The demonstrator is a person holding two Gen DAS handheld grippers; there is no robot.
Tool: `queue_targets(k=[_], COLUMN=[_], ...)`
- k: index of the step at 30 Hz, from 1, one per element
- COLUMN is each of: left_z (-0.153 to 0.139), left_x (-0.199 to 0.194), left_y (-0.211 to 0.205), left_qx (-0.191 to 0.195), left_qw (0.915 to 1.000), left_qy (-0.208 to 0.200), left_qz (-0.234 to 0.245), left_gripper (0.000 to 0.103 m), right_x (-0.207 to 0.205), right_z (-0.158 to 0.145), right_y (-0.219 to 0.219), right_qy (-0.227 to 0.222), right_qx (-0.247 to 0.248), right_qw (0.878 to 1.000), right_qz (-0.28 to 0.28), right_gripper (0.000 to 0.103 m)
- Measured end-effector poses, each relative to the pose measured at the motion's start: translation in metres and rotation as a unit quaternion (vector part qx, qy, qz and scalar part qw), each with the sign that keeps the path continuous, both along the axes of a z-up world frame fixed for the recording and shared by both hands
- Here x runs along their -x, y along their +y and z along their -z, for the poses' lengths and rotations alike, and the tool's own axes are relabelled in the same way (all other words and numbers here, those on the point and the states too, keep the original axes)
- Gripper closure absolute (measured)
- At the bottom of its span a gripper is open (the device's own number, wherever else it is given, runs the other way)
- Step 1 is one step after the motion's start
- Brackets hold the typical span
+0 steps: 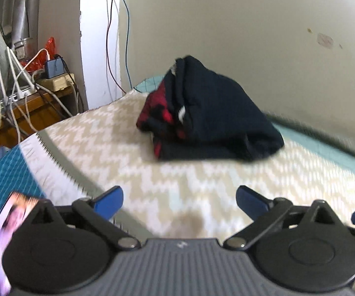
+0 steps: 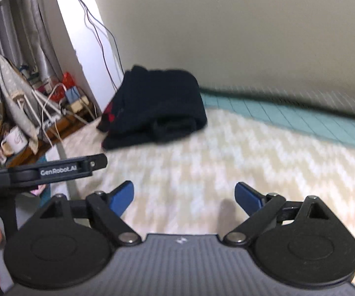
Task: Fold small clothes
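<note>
A dark navy garment (image 1: 211, 116) with a red patterned lining lies bunched in a heap on the beige zigzag cloth (image 1: 133, 153) near the far wall. It also shows in the right wrist view (image 2: 155, 108) at the far left of the cloth. My left gripper (image 1: 179, 201) is open and empty, well short of the garment. My right gripper (image 2: 183, 197) is open and empty, further back and to the right of the garment. The left gripper's body (image 2: 42, 170) shows at the left edge of the right wrist view.
A teal grid mat (image 2: 288, 116) lies under the cloth along the wall (image 1: 251, 29). Beyond the left edge are a wooden stand with a power strip and cables (image 1: 37, 81), an ironing board (image 2: 14, 93) and a mug (image 2: 14, 139). A phone (image 1: 2, 241) lies at near left.
</note>
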State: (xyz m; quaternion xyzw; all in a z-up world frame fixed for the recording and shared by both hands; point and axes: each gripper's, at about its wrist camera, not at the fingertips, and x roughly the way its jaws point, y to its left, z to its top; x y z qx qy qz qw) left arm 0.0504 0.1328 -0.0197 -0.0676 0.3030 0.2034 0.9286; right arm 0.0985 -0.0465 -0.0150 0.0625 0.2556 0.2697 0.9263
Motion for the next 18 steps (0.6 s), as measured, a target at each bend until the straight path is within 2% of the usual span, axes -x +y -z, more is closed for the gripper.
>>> queue_targets(k=[4, 7, 12, 14, 18], left_z=[0.004, 0.009, 0.012, 0.014, 0.011], left_x=[0.019, 0.024, 0.027, 0.029, 0.034], left_y=[-0.021, -0.031, -0.04, -0.045, -0.047], left_qx=[-0.02, -0.02, -0.014, -0.023, -0.031], left_qw=[0.9998, 0.9997, 0.9997, 0.9994, 0.9995], left_qy=[0.003, 0.012, 0.021, 0.027, 0.01], left_qz=[-0.002, -0.004, -0.002, 0.001, -0.004], left_gripper=[0.0, 0.0, 0.0, 0.0, 0.0], right_x=[0.027, 0.043, 0.053, 0.055, 0.05], right_z=[0.005, 0.01, 0.016, 0.017, 0.019], right_y=[-0.008, -0.017, -0.032, -0.037, -0.04], right_qy=[0.002, -0.001, -0.005, -0.009, 0.005], right_qx=[-0.003, -0.003, -0.011, -0.02, -0.033], right_qw=[1.0, 1.0, 1.0, 0.999, 0.999], right_qz=[0.005, 0.007, 0.023, 0.024, 0.018], right_gripper=[0.014, 0.014, 0.014, 0.014, 0.014])
